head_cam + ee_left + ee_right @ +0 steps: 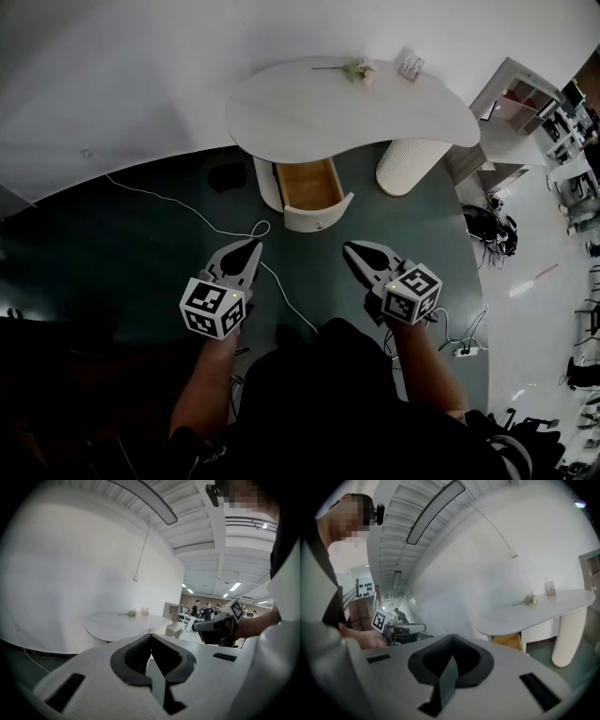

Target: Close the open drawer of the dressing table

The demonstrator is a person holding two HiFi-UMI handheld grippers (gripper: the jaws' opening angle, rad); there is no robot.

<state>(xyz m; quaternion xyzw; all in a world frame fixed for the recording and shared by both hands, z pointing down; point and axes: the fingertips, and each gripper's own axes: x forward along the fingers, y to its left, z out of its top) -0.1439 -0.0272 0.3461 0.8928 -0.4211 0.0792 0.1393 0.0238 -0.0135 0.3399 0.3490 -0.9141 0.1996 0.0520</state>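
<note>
Head view: the drawer gapes open under the white tabletop, well beyond the left tool and right tool.

Left gripper view: clenched, empty.

Right gripper view: clenched too. An off-centre shove could jam the drawer.

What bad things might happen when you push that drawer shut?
1. The drawer has a curved front. The left gripper and right gripper, both shut, are not touching it yet. A push off to one side might twist the drawer so it sticks.
2. A white cable lies on the floor on the way there. A foot might catch it.
3. A hard shove might shake the table and move the flower lying on top.
</note>
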